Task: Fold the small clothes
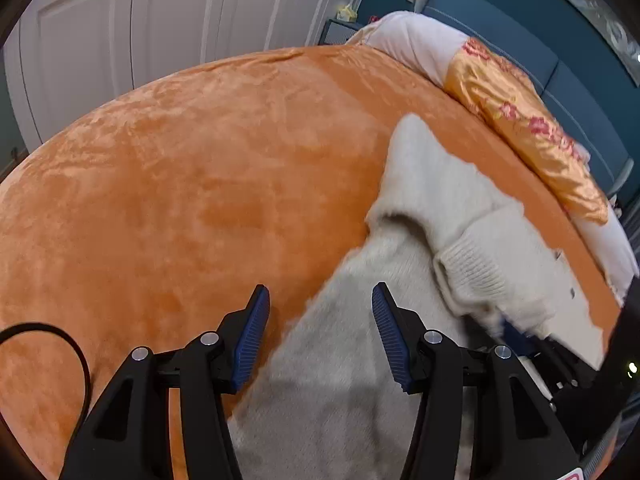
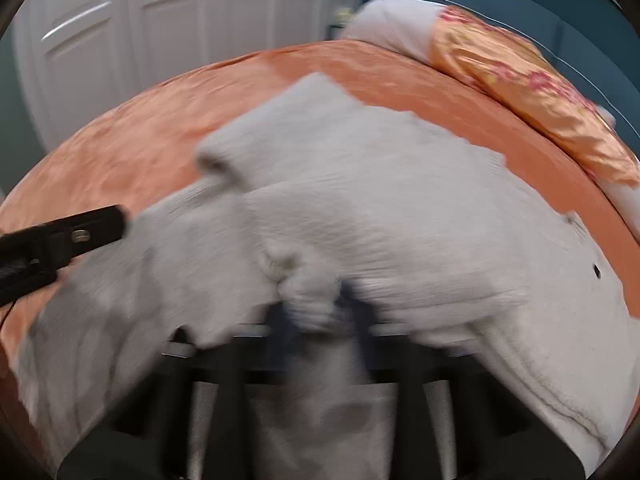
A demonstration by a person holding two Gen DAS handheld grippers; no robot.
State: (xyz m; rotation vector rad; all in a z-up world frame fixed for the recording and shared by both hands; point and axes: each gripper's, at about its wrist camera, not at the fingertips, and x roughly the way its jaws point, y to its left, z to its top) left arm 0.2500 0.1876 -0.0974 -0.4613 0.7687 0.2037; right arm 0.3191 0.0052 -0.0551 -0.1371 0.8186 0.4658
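Observation:
A white fuzzy knit sweater (image 1: 440, 208) lies on the orange bedspread (image 1: 180, 184); it also fills the blurred right wrist view (image 2: 380, 208). My left gripper (image 1: 320, 304) is open and empty, its blue pads just above the sweater's near left edge. My right gripper (image 2: 316, 312) is shut on the ribbed sleeve cuff (image 2: 308, 300), holding it over the sweater's body. In the left wrist view the cuff (image 1: 488, 284) hangs at the right with the right gripper behind it. The left gripper shows at the left of the right wrist view (image 2: 60, 236).
A rolled white quilt with an orange floral satin cover (image 1: 520, 112) lies along the far side of the bed. White wardrobe doors (image 1: 140, 20) stand behind the bed. A blue wall (image 1: 540, 20) is at the right.

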